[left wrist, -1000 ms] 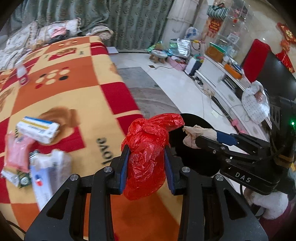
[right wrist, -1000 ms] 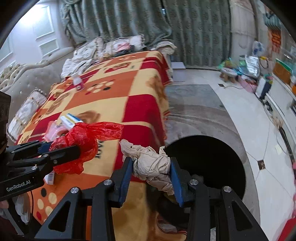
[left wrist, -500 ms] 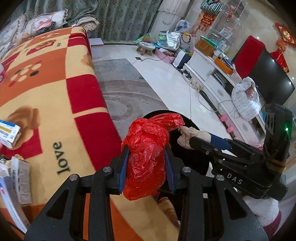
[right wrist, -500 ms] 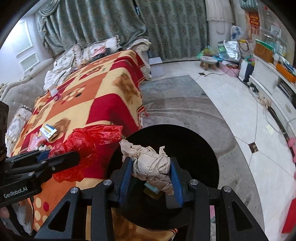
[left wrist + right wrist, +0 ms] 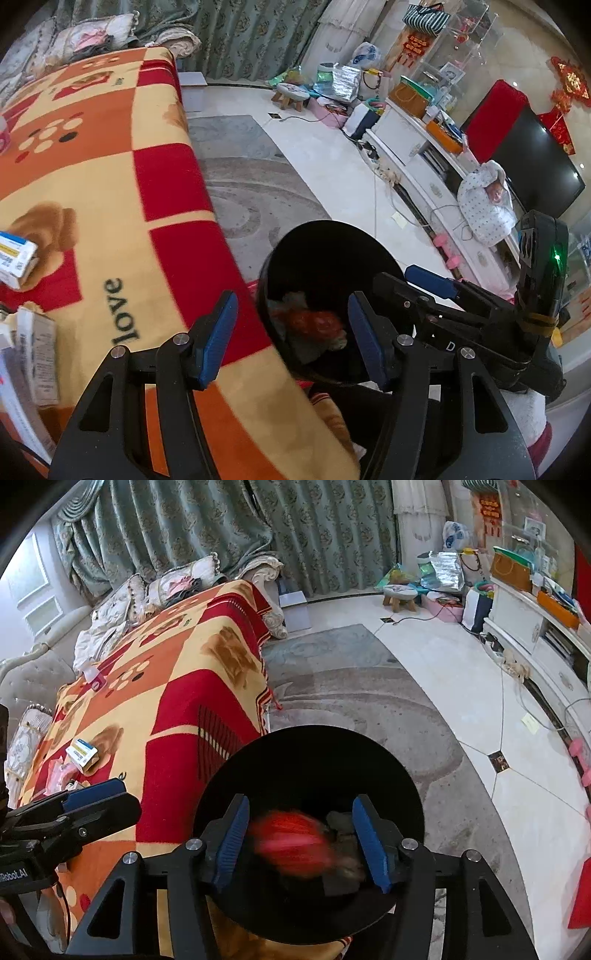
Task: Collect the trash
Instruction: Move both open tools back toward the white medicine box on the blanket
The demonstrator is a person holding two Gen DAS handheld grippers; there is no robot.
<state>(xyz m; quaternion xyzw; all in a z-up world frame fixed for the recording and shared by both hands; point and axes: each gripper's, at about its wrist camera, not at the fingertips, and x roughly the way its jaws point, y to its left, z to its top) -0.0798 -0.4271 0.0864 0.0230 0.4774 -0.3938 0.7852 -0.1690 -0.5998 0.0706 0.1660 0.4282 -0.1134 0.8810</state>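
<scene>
I had the left gripper [image 5: 288,332] with its jaws spread apart and empty, poised over the near rim of the black bin [image 5: 266,280]. The right gripper [image 5: 297,840] was likewise wide apart and empty, centred above the bin mouth. The red plastic bag [image 5: 291,842] appeared motion-blurred inside the bin between the right gripper's fingers, touching neither, with a crumpled beige wad [image 5: 345,860] just beside it. Both pieces sat low in the bin, which stood on the floor against the edge of the blanket-covered bed [image 5: 166,701]. In my judgement, the release is best finished by keeping both grippers apart and lifting straight up clear of the rim. A yellow-and-white carton [image 5: 14,258] and further packets [image 5: 33,350] lay on the bed blanket, apparently uncollected.
</scene>
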